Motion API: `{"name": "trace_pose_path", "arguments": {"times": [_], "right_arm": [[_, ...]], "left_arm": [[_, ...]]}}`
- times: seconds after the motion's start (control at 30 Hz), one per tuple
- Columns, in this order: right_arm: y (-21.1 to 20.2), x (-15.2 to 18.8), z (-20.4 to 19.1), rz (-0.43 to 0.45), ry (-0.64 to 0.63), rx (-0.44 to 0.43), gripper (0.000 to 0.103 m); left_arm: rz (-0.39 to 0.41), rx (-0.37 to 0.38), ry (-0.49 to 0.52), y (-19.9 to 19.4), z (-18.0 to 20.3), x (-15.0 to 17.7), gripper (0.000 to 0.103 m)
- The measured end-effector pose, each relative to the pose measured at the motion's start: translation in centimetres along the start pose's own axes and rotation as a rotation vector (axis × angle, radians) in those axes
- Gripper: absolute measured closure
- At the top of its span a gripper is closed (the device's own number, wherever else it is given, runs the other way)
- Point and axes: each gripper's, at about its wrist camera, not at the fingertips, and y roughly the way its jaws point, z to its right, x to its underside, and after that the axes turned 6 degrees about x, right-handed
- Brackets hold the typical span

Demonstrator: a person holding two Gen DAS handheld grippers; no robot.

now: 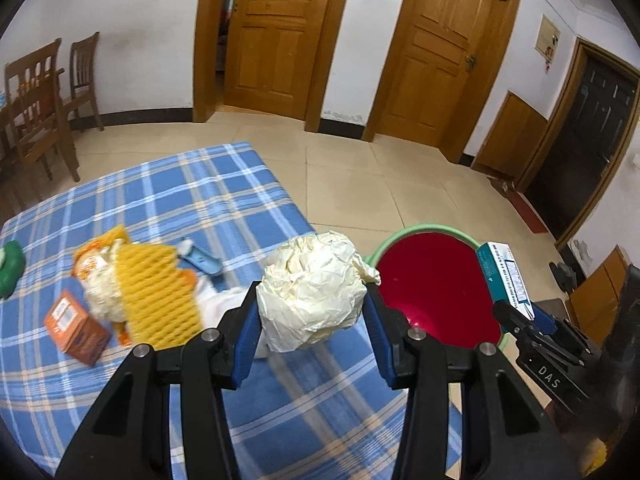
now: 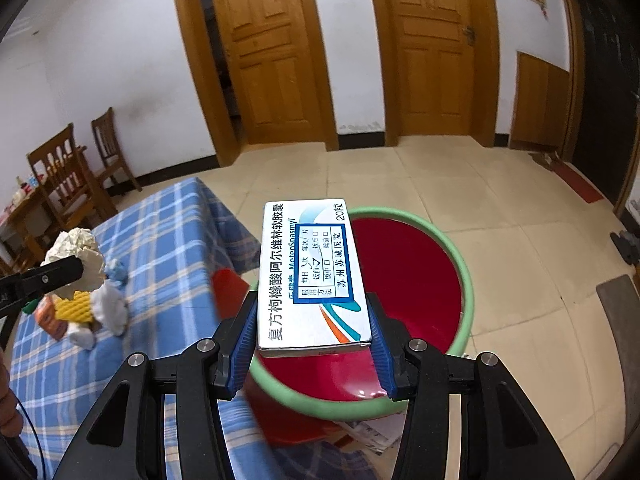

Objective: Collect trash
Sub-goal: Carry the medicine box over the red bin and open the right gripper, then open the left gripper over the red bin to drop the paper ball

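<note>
My left gripper (image 1: 312, 304) is shut on a crumpled ball of cream paper (image 1: 314, 292) and holds it above the table's right edge. My right gripper (image 2: 312, 320) is shut on a white and teal medicine box (image 2: 310, 272), held over the red bucket with a green rim (image 2: 460, 280). The bucket (image 1: 436, 280) stands on the floor beside the table. The right gripper (image 1: 520, 312) with the box (image 1: 504, 276) also shows in the left wrist view. More trash lies on the blue plaid tablecloth (image 1: 168, 208): yellow foam netting (image 1: 156, 300), an orange box (image 1: 76, 328), white tissues.
A green object (image 1: 10, 268) lies at the table's left edge. A blue item (image 1: 202, 260) lies behind the netting. Wooden chairs (image 1: 40, 108) stand at the far left. Two wooden doors (image 1: 276, 36) are on the far wall. Papers (image 2: 372, 432) lie on the floor under the bucket.
</note>
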Motion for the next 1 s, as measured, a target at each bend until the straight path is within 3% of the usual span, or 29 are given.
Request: {"name": "trace_pose_path", "arguments": {"times": [0.43,1.0], "right_arm": [[2.1,0.6,3.7,-0.06,0.061,0.063,0.05],[2.0,0.7,7.3,-0.09,0.138,0.063,0.05]], "left_arm": [[-0.071,0.051,0.071,4.8,3.5,-0.3,0.054],[-0.147,0.1,0.146,8.5,7.1,0.8,0.054]]}}
